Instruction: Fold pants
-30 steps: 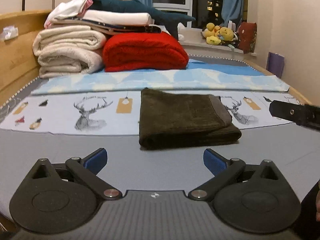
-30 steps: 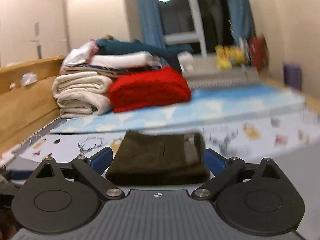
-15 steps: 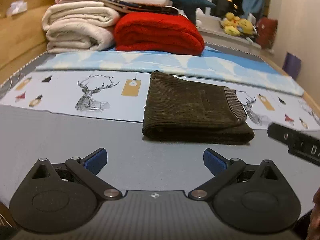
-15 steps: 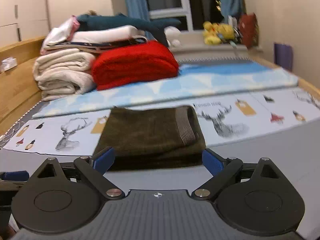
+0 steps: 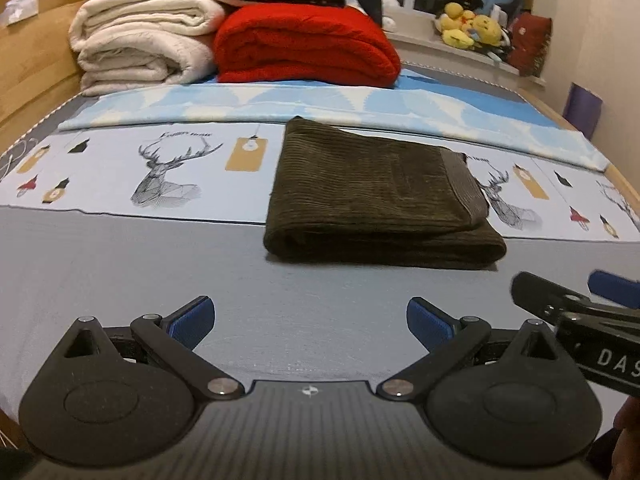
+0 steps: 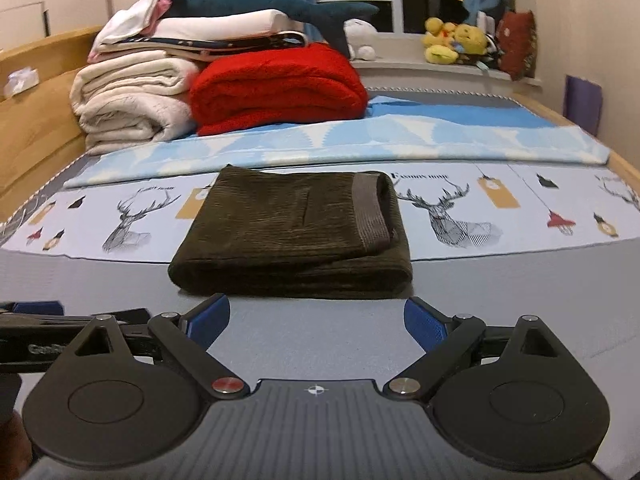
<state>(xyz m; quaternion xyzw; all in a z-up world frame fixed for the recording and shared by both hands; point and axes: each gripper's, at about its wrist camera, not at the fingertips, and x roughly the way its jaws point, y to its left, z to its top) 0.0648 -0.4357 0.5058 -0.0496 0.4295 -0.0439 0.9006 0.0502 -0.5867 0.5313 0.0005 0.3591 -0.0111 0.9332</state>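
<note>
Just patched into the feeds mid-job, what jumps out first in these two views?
The dark brown corduroy pants lie folded into a neat rectangle on the bed, straddling the deer-print sheet and the grey mattress, just ahead of both grippers. Behind them, a bright red blanket sits beside a stack of cream blankets. The left gripper and right gripper are both open and empty.

Bedroom, bed (image 6: 500, 280), folded blankets (image 6: 276, 88)

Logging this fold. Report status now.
Left claw open, empty; right claw open, empty. Brown pants folded flat on bed, untouched. Nothing between claws and pants.
</note>
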